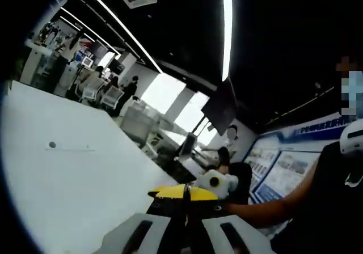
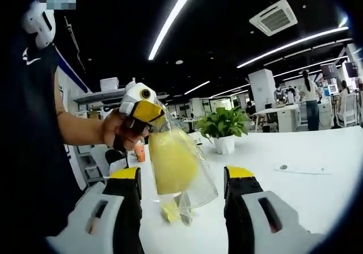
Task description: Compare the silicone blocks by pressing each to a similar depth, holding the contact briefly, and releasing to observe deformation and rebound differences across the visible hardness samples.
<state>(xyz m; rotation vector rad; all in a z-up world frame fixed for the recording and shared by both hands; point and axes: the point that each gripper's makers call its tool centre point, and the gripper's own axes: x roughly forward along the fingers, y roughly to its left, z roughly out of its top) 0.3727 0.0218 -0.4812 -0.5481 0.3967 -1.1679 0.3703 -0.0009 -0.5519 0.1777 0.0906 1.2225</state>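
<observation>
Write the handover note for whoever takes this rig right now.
Left gripper: shut on the top of a clear bag, held up in the air above the white table.
Right gripper: open, its fingers on either side of the hanging bag, not touching it.
Yellow silicone block sits inside the bag; a smaller yellow piece is at the bottom.
Done: bag lifted. Left: unbag the blocks, then all pressing and comparing.

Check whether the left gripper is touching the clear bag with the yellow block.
Touching. In the right gripper view, the left gripper pinches the top of the clear bag, which hangs from its jaws above the white table with the yellow block inside.
</observation>
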